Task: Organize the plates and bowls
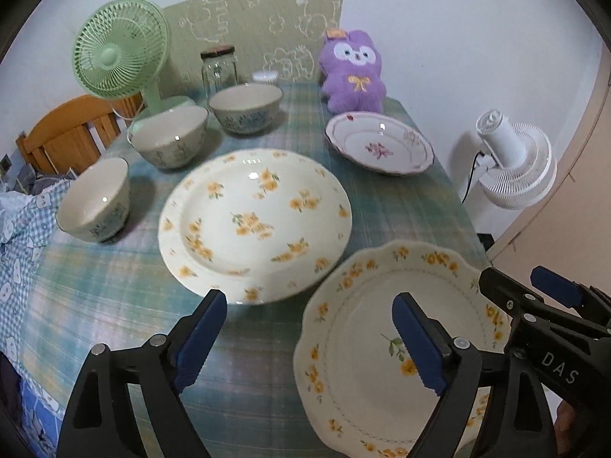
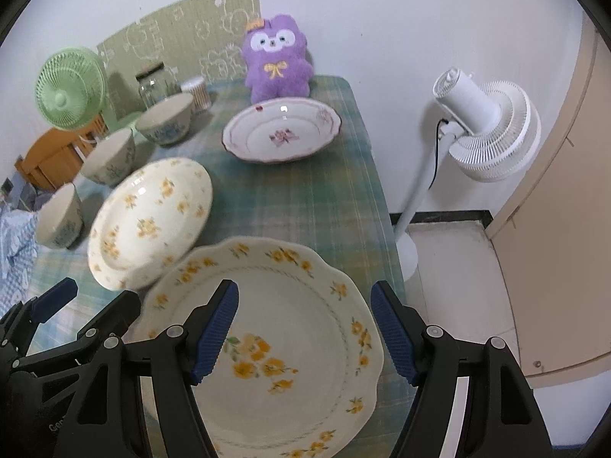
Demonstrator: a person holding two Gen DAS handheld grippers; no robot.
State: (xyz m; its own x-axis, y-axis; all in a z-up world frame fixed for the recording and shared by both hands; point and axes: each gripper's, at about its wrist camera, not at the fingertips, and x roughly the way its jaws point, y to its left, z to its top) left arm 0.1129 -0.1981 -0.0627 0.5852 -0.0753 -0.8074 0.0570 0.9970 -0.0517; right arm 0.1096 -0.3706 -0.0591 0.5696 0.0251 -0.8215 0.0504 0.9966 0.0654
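On the checked tablecloth lie a round yellow-flowered plate [image 1: 255, 225] [image 2: 149, 221], a scalloped yellow-flowered plate [image 1: 382, 347] [image 2: 290, 328] at the near right, and a pink-flowered plate [image 1: 380, 147] [image 2: 282, 129] farther back. Three bowls [image 1: 95, 200] [image 1: 170, 137] [image 1: 246, 108] stand in a row on the left. My left gripper [image 1: 309, 301] [image 2: 99, 294] hangs open above the cloth between the two yellow plates, with nothing in it. My right gripper [image 2: 304, 288] [image 1: 513, 278] is open above the scalloped plate, holding nothing.
At the table's back stand a green desk fan [image 1: 120, 49], a glass jar [image 1: 218, 68], a small white cup [image 1: 264, 76] and a purple plush toy [image 1: 353, 72]. A white floor fan [image 2: 485, 129] stands off the table's right edge. A wooden chair [image 1: 68, 133] is at the left.
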